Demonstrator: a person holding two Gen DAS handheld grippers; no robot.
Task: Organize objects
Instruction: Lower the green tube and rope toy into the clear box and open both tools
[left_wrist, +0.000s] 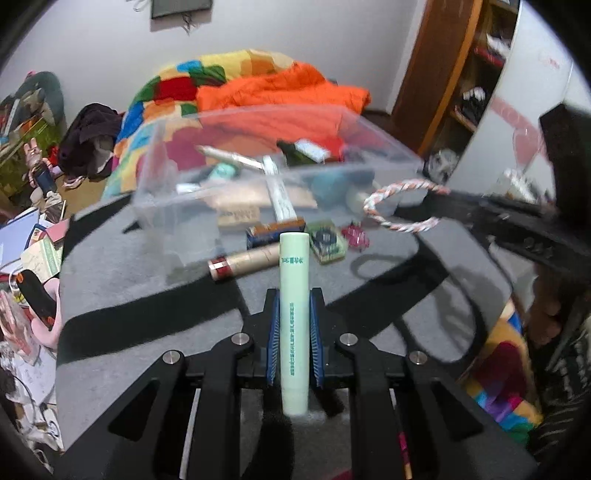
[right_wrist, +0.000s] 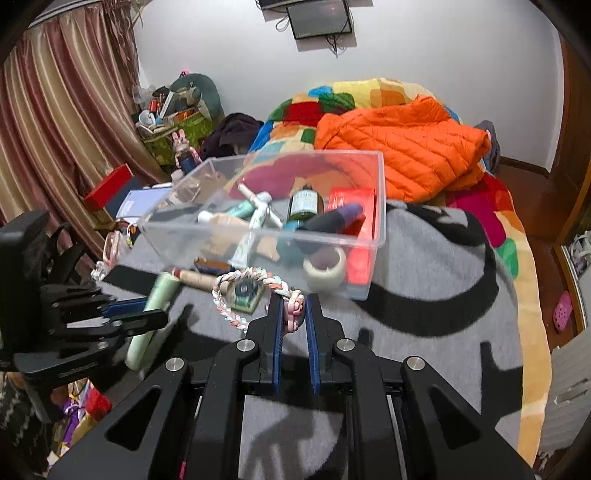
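The left gripper (left_wrist: 294, 295) is clamped on a pale green tube (left_wrist: 293, 314), its blue pads pressed to the tube's sides, the tube sticking out ahead of the fingertips and raised off the grey blanket (left_wrist: 147, 280) just in front of the clear bin (left_wrist: 155, 192). The right gripper (right_wrist: 294, 306) is clamped on the pink end of a braided loop (right_wrist: 236, 295), which hangs out ahead of it, near the bin's front wall. On the blanket against the bin's front lie a tan roll (left_wrist: 243, 264) with a red end, a small blue box (left_wrist: 275, 232), a green square packet (left_wrist: 327, 242) and a pink clip (left_wrist: 355, 236). Inside the bin are a dark green bottle (right_wrist: 304, 205), a red box (right_wrist: 351, 199), a roll of tape (right_wrist: 325, 267) and several tubes. Behind the bin, an orange jacket (right_wrist: 402, 155) lies on a patchwork quilt (right_wrist: 295, 110).
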